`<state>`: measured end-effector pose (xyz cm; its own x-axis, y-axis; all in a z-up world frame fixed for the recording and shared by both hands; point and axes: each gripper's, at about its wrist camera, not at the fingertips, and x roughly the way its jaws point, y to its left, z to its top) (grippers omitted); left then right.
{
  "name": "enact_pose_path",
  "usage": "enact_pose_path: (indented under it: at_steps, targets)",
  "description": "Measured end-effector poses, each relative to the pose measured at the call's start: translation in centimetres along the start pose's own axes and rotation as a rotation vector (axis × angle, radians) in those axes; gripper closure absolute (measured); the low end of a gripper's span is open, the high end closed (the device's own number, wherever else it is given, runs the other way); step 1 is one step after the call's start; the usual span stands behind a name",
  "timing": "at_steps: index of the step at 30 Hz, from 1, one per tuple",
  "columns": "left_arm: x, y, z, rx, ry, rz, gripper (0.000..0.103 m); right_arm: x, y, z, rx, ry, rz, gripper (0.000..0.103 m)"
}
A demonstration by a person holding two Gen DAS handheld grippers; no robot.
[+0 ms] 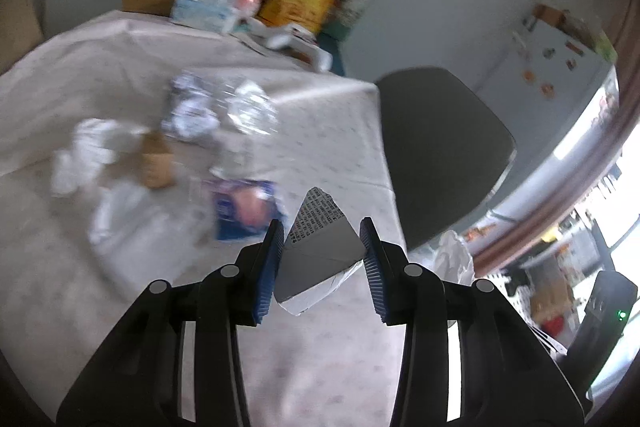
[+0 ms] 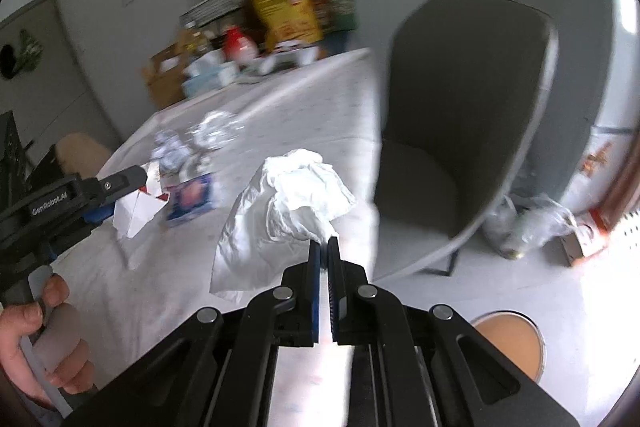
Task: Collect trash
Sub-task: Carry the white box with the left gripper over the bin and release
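Hanging from the right hand-held gripper (image 2: pixel 324 242), crumpled white tissue (image 2: pixel 286 203)

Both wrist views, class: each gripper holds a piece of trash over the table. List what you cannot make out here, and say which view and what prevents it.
- Left wrist view: print on the flattened carton in the left gripper is too small to read.
- Left wrist view: the trash pile on the table is motion-blurred.
- Right wrist view: the orange round object on the floor is half hidden behind the right gripper, which pinches a white plastic bag.
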<state>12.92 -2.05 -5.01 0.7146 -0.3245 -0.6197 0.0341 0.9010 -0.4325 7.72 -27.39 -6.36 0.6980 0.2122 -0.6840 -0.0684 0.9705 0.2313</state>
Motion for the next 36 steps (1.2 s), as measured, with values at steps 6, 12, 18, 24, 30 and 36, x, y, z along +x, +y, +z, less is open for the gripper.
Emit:
enact_pose_path:
  at_steps: [6, 12, 18, 24, 30, 36]
  targets:
    - [2.7, -3.9, -1.0, 0.065, 0.066, -0.057, 0.064, -1.4, -4.9, -1.2, 0.079, -0.002, -0.090, 0.098]
    - [5.1, -8.2, -2.4, 0.135, 0.126, -0.100, 0.063, -2.2, -9.0, -2.8, 0.147, 0.008, -0.154, 0.098]
    - [7.2, -11.8, -4.1, 0.194, 0.179, -0.126, 0.063, -2.5, -13.1, -4.8, 0.218, 0.020, -0.209, 0.098]
    - [9.4, -14.4, -6.3, 0.243, 0.245, -0.127, 0.063, -1.8, -16.3, -7.0, 0.283, 0.041, -0.237, 0.098]
    - [11.7, -16.4, -8.5, 0.295, 0.311, -0.123, 0.064, -0.3, -19.7, -9.8, 0.366, 0.086, -0.265, 0.098]
    - [13.8, -18.4, -10.7, 0.335, 0.376, -0.124, 0.063, 1.4, -23.0, -12.4, 0.435, 0.122, -0.281, 0.098]
